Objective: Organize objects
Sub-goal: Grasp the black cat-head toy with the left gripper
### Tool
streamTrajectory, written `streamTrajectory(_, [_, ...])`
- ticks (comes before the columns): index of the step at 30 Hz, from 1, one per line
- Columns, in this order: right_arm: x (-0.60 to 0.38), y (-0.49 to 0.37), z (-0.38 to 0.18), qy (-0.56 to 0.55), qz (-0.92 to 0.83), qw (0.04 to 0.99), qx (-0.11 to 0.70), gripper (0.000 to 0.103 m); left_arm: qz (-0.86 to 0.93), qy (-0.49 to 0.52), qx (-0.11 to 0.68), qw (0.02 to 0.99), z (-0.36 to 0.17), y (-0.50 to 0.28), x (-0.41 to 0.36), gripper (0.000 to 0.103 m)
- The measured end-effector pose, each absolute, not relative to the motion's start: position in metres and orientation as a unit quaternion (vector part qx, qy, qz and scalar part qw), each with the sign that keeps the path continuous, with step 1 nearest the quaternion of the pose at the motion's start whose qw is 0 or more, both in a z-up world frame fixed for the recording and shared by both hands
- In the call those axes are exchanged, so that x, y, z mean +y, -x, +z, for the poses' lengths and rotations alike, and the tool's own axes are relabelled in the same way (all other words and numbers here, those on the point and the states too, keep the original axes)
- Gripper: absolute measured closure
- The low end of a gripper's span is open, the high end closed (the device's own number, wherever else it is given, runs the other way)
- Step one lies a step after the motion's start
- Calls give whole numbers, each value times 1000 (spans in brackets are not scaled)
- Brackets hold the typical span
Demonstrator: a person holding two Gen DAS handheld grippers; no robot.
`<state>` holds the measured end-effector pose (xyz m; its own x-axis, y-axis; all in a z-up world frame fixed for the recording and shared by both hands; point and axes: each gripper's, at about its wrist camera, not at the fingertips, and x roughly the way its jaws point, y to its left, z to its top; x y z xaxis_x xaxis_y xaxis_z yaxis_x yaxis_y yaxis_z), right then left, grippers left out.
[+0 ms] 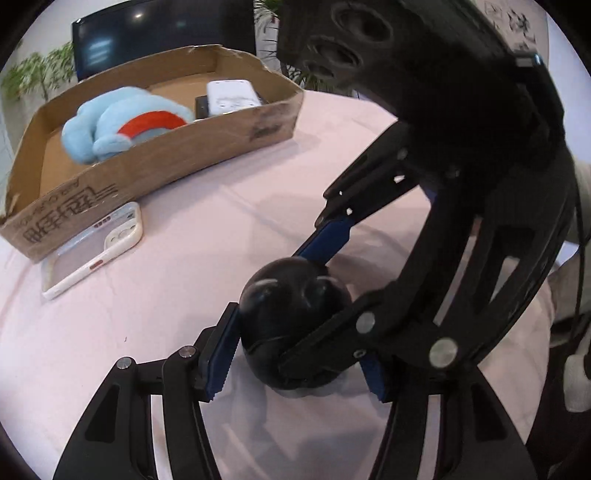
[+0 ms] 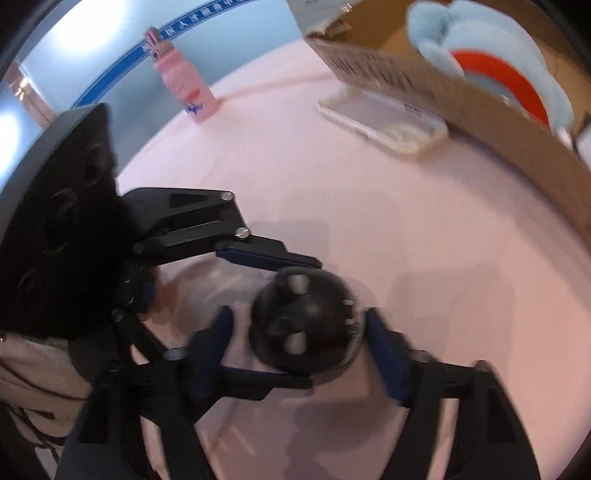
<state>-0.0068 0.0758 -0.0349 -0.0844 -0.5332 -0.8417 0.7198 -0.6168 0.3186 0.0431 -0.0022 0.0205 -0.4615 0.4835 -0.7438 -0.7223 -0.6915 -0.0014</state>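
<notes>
A round black object (image 1: 295, 317) rests on the pink tablecloth. It also shows in the right wrist view (image 2: 306, 325). My left gripper (image 1: 299, 362) has its blue pads on both sides of it, touching it. My right gripper (image 2: 299, 339) straddles the same black object from the other side, with a gap at its left pad. A cardboard box (image 1: 207, 147) at the back left holds a blue plush toy (image 1: 122, 122) and a white device (image 1: 231, 96). A phone in a white case (image 1: 92, 247) lies in front of the box.
A pink bottle (image 2: 184, 85) stands at the far edge of the table in the right wrist view. A dark monitor (image 1: 162, 33) and green plants stand behind the box. The pink tablecloth (image 1: 184, 314) covers the table.
</notes>
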Motion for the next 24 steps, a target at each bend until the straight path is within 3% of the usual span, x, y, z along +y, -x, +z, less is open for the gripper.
streamTrajectory(24, [84, -10, -36, -503, -752, 417, 89, 49, 836, 398, 142, 350, 14, -48, 1, 47])
